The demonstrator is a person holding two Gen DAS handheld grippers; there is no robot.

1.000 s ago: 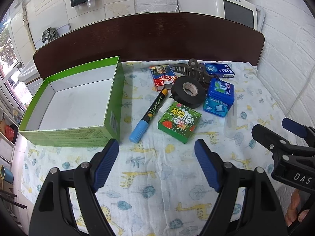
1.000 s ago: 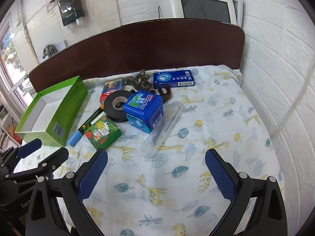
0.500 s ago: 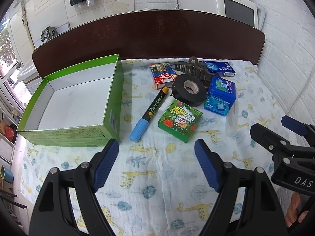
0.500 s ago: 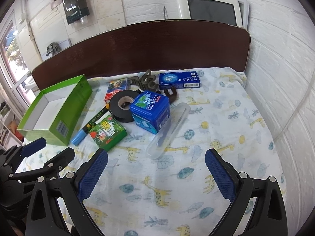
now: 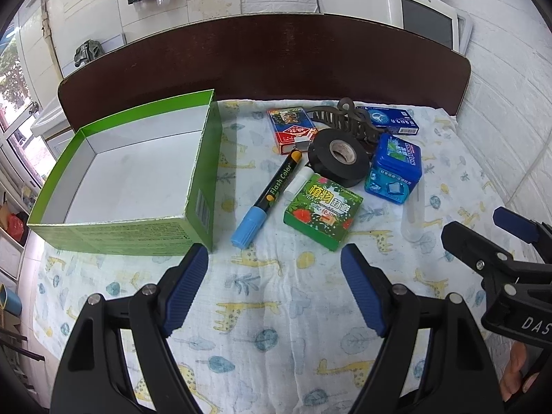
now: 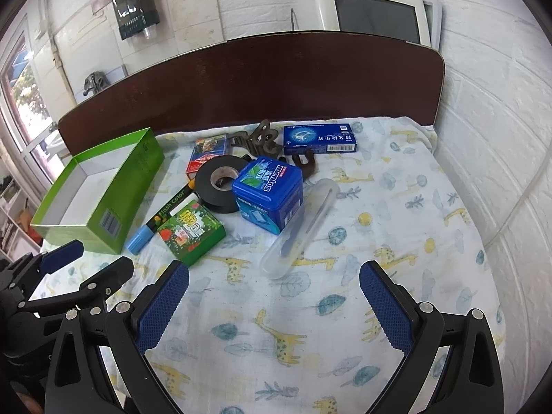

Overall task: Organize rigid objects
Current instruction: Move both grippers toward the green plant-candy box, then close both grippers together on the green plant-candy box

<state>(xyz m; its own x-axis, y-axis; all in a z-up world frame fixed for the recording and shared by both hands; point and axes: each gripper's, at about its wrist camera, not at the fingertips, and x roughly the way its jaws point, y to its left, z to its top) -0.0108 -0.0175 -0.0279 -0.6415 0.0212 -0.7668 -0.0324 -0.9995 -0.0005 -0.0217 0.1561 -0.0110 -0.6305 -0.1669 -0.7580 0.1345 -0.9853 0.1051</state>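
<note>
Both the left gripper (image 5: 274, 286) and the right gripper (image 6: 274, 305) are held apart, empty, above the cloth. The green box (image 5: 138, 186) lies left of the clutter. The clear tube (image 6: 299, 227) is shown fully only by the right view.

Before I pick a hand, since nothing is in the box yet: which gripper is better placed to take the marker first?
Left, probably. The marker lies just ahead of the open left gripper, right beside the green box. The right gripper, also open, faces the clear tube, with the green carton in its way.

Brown clip (image 5: 348, 122) partly hidden behind tape roll (image 5: 339, 162)
</note>
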